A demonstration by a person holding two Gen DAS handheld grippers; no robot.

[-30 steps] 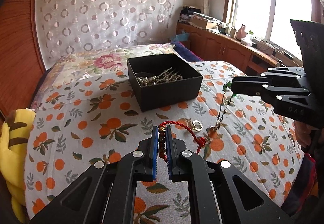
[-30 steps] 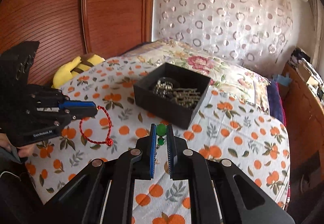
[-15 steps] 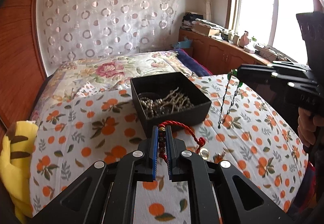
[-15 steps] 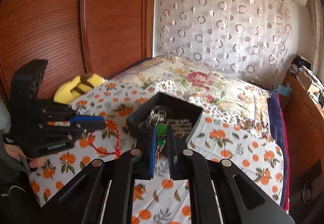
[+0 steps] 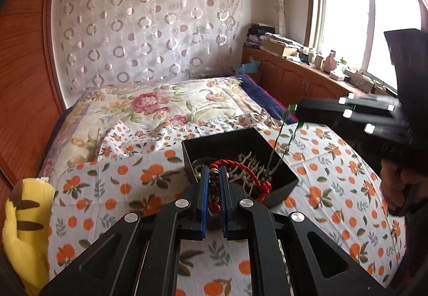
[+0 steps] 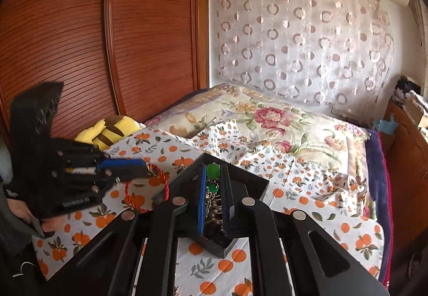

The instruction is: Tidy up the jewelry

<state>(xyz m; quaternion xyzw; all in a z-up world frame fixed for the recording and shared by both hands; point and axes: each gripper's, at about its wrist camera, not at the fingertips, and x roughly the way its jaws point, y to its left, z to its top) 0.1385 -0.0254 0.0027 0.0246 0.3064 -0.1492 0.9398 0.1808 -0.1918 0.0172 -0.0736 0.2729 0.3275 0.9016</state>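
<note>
Now both grippers stand above the black box [image 5: 278,190] on the orange-print bedspread [image 5: 112,186], having risen from the cloth, where a second ago the chain's lower end and a small ring still lay. Left gripper [image 5: 214,189]: jaws nearly closed on a red cord bracelet [image 5: 244,170] with dark beads, its loop hanging over the box's near corner. Right gripper [image 6: 214,189]: jaws nearly closed on a green-bead necklace [image 6: 213,170], whose thin chain [image 5: 278,151] dangles from the tips into the box, onto the pale beaded pieces already inside. Judgement: both pieces have been lifted clear and carried to the container; releasing them should place them, though the slack chain may snag on the box wall.
</note>
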